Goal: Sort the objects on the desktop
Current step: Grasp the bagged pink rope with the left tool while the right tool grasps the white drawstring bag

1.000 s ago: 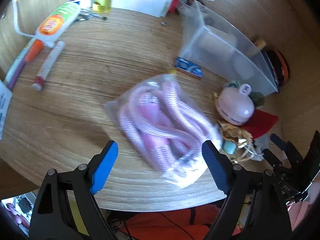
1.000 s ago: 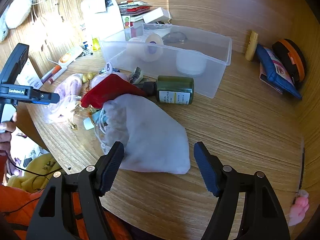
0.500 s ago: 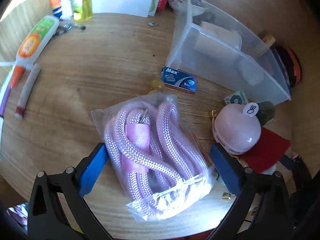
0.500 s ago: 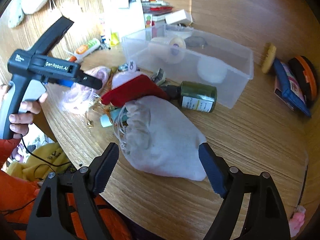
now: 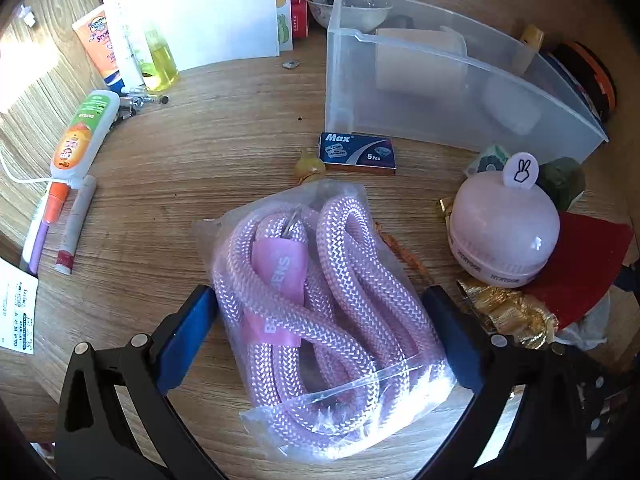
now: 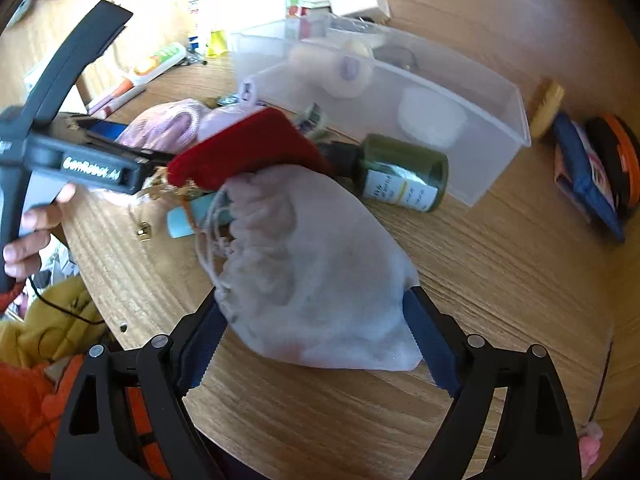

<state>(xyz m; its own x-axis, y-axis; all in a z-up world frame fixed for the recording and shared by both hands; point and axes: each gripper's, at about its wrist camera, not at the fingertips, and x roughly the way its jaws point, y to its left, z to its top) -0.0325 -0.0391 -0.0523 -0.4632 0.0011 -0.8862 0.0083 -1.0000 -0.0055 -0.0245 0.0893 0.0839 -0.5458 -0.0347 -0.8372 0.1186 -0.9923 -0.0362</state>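
My left gripper (image 5: 320, 340), jaws just opened wide, straddled the bagged pink rope (image 5: 320, 304) lying lengthwise between its pads on the table (image 5: 208, 152), while my right gripper (image 6: 316, 340), also widening, bracketed the white pouch (image 6: 316, 276).

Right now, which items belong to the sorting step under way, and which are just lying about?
In play:
left gripper open around bagged pink rope
right gripper open around white drawstring pouch
clear plastic bin

Lying about:
Max blade box
green bottle
sunscreen tube
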